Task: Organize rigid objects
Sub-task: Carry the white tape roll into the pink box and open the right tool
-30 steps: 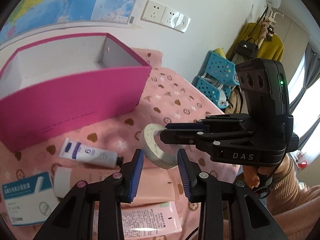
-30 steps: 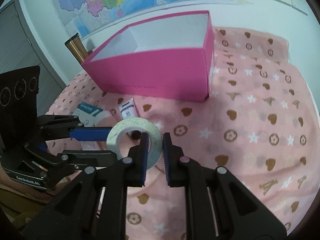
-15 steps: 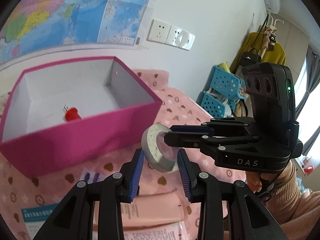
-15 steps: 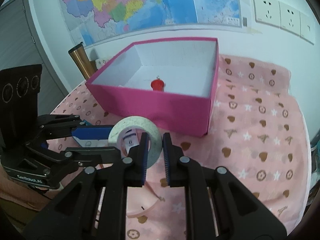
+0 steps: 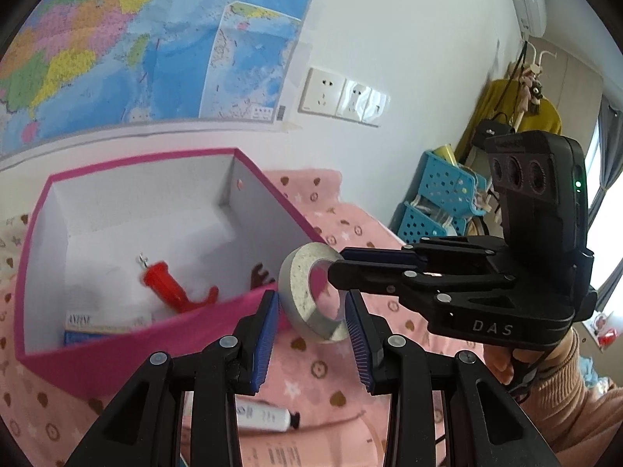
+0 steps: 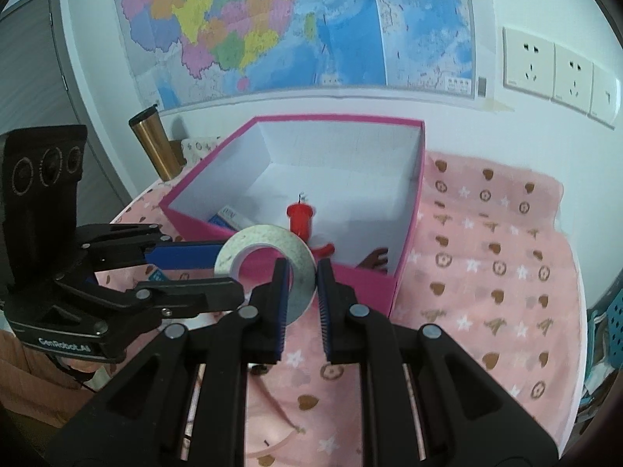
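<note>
Partly done: red plastic hook (image 5: 167, 286) and small cartons already inside open pink cardboard box (image 5: 117, 354). White tape roll (image 5: 311, 295), pinched by both right gripper (image 6: 301, 292) and left gripper (image 5: 311, 321), just before box's near wall; white tube (image 5: 264, 418) below box still out.

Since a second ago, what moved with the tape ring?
Both tools lifted the tape roll off the pink cloth, up toward the pink box, so its inside now shows. Unchanged: right tool and left tool both grip the roll.

Ahead of your right claw (image 6: 303, 292), the pink-clothed worktop (image 6: 486, 272) carries the pink box (image 6: 272, 268); a white tube (image 5: 264, 416) lies under your left claw (image 5: 311, 323).
</note>
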### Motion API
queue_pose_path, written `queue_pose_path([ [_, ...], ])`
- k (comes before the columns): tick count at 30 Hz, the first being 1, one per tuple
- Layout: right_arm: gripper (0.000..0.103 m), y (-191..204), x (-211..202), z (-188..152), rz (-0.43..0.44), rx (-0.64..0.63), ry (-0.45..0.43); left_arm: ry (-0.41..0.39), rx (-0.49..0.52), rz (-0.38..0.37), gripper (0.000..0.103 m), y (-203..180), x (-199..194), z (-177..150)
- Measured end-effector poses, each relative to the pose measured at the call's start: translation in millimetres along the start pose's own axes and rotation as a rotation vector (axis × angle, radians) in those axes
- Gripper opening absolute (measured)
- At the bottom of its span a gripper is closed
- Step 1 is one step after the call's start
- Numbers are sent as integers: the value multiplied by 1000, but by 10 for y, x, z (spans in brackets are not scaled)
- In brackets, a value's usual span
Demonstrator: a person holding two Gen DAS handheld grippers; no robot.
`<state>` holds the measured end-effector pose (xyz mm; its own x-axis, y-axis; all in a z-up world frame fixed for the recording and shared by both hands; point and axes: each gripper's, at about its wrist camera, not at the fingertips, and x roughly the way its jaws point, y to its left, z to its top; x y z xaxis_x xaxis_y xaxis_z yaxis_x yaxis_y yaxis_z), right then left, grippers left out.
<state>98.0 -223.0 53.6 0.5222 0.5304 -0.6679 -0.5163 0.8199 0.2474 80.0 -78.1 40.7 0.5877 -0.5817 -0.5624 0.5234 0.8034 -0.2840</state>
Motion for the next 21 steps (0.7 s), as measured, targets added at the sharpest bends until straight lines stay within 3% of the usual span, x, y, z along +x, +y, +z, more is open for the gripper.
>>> queue_pose_path([
  [10,16,-12,123,269,-37,-41,-7,-15,3,32,35,138,106,270],
  [21,16,-155,305,400,-68,-24,20,22,-8,44,35,250,324,372],
])
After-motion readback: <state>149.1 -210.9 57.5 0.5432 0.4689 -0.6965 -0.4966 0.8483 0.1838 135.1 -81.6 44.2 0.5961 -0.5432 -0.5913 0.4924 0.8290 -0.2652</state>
